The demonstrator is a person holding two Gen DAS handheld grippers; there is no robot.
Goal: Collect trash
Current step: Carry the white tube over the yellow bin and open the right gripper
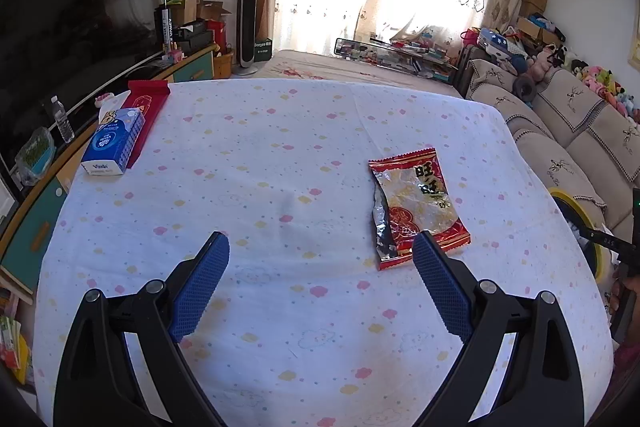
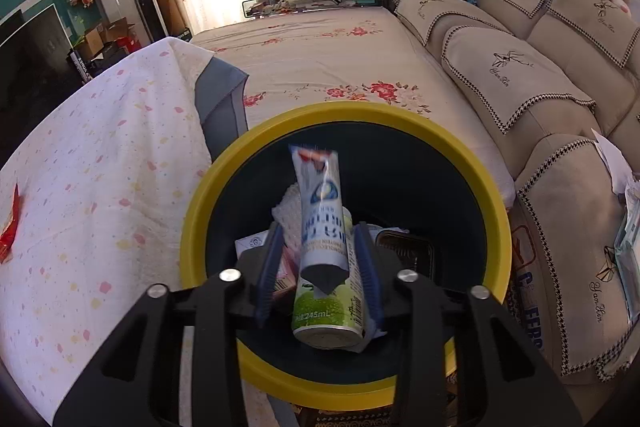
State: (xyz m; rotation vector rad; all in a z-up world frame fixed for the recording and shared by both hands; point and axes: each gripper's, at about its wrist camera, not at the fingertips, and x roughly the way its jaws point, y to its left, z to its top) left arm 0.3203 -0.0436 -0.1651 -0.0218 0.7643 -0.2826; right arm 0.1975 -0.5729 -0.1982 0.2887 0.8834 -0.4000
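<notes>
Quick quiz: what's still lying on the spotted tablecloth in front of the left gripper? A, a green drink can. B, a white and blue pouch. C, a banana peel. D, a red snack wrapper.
D: the red snack wrapper lies on the tablecloth just ahead of the left gripper, whose jaws stand open and empty.

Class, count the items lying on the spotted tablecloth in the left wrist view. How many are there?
3: a red snack wrapper at right near the tongs, a blue tissue pack at far left, and a red packet beneath it. Others may lie outside the view.

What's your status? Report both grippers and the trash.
Left gripper open, empty. Right gripper over bin, fingers clear of white pouch. Red wrapper on table, unobstructed.
</notes>
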